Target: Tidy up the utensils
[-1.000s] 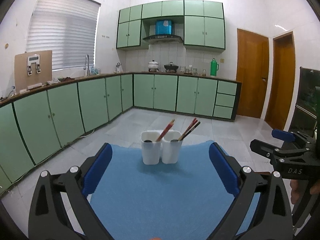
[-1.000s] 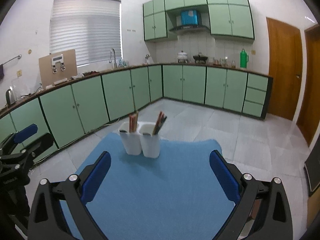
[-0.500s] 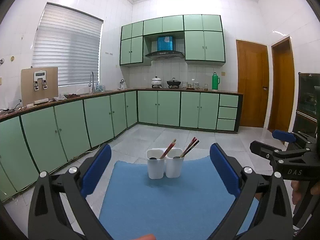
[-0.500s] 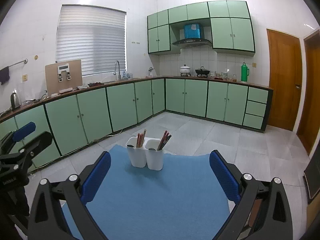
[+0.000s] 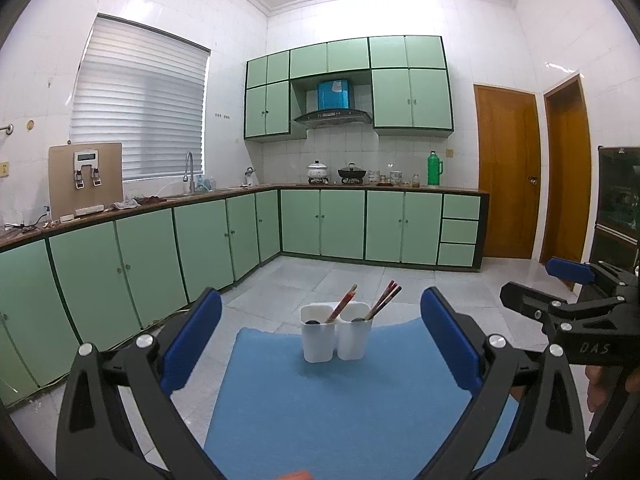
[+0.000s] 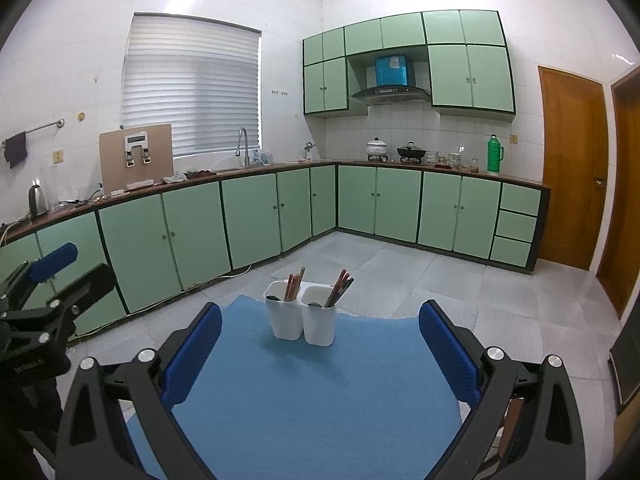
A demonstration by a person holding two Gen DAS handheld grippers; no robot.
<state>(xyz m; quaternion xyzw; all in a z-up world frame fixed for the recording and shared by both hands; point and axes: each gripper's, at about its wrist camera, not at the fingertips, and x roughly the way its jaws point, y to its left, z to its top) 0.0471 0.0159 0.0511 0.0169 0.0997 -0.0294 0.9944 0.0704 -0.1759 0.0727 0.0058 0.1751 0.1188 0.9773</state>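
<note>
Two white utensil cups stand side by side at the far end of a blue mat (image 5: 320, 400). The left cup (image 5: 318, 340) and the right cup (image 5: 354, 338) each hold reddish chopsticks (image 5: 340, 309) and a dark utensil end. In the right wrist view the cups (image 6: 302, 320) sit ahead on the mat (image 6: 312, 400). My left gripper (image 5: 320, 340) is open and empty, well back from the cups. My right gripper (image 6: 320, 344) is open and empty too. Each gripper shows at the other view's edge.
A kitchen with green cabinets (image 5: 160, 256) runs along the left and back walls. A tiled floor (image 6: 460, 280) lies beyond the mat. Wooden doors (image 5: 508, 172) stand at the right. A dark cabinet (image 5: 618, 200) is at the far right.
Both grippers have pulled back and tilted upward, so the cups look smaller and lower in view. Both stay open and empty.
</note>
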